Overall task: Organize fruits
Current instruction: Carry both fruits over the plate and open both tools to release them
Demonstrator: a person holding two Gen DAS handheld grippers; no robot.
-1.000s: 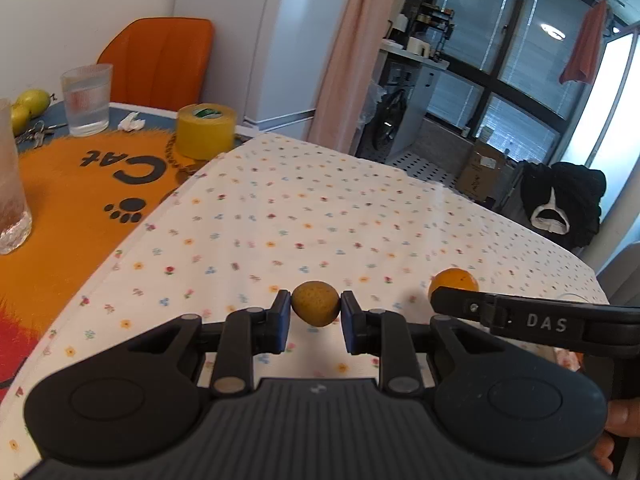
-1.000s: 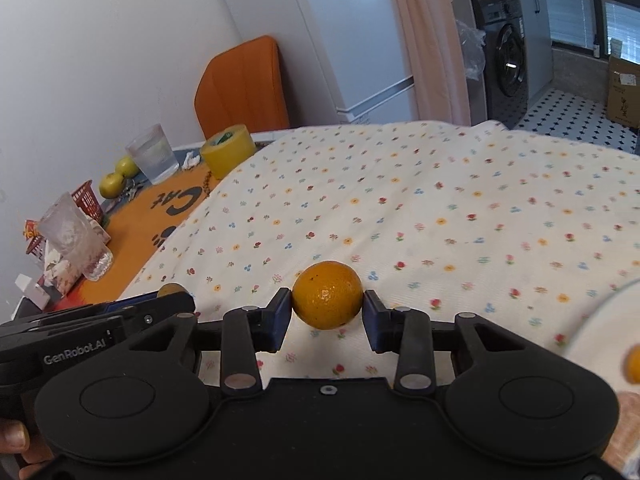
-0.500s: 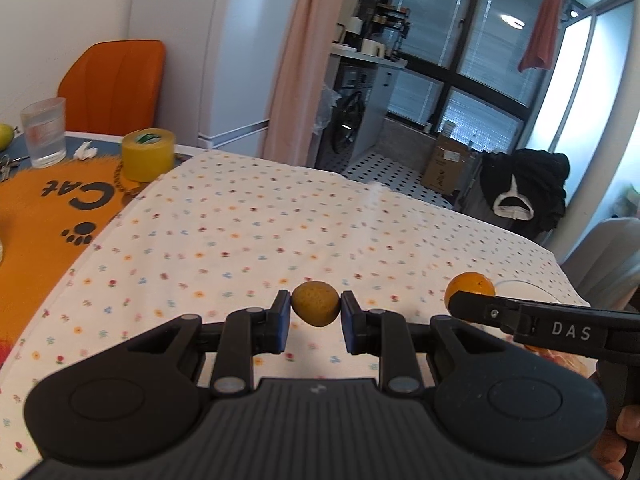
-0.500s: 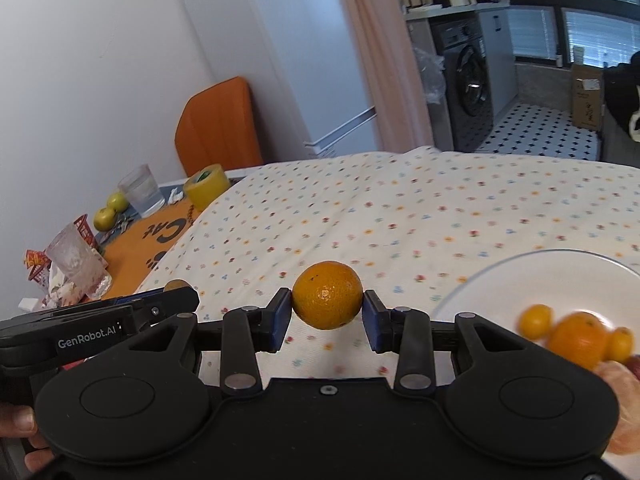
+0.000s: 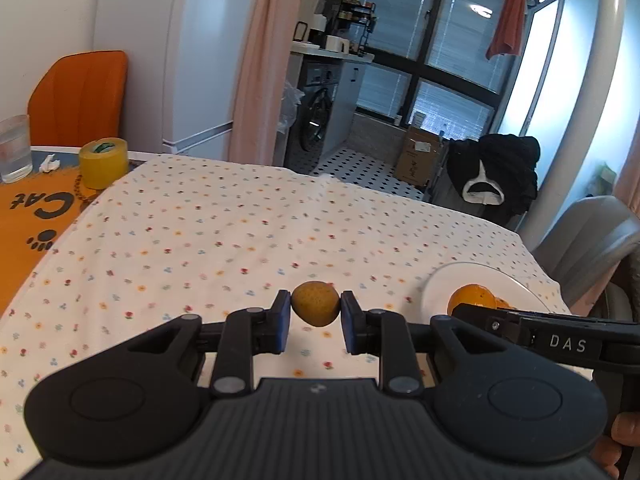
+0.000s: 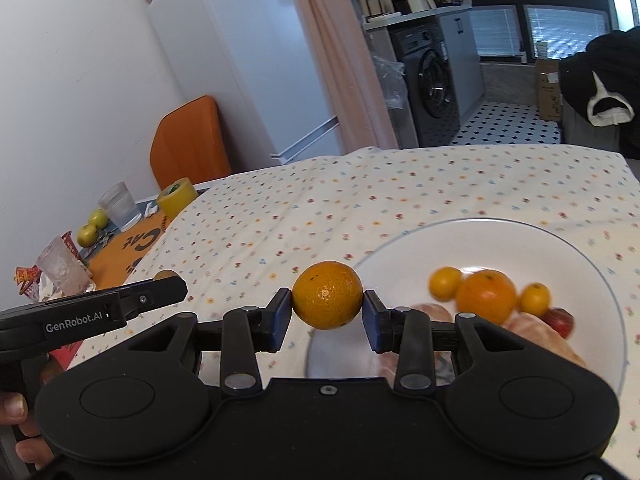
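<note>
My left gripper (image 5: 315, 310) is shut on a small yellow-brown fruit (image 5: 315, 307), held above the flowered tablecloth (image 5: 224, 232). My right gripper (image 6: 327, 314) is shut on an orange (image 6: 327, 295), hanging over the left rim of a white plate (image 6: 600, 280). The plate holds a larger orange (image 6: 486, 296), two small kumquat-like fruits (image 6: 445, 283), a red fruit (image 6: 560, 320) and a pale peeled piece (image 6: 536, 340). In the left wrist view the plate (image 5: 508, 280) lies to the right, with the right gripper's orange (image 5: 472, 300) over it.
An orange cat mat (image 5: 24, 216) covers the table's left side, with a yellow tape roll (image 5: 103, 162), a water glass (image 5: 14, 148) and two green-yellow fruits (image 6: 93, 227). An orange chair (image 5: 76, 96) stands behind. A grey chair (image 5: 592, 240) stands past the table's right end.
Both grippers have swung to the right with their fruits. The white plate has come fully into view, and the right gripper's orange now hangs over its rim.
</note>
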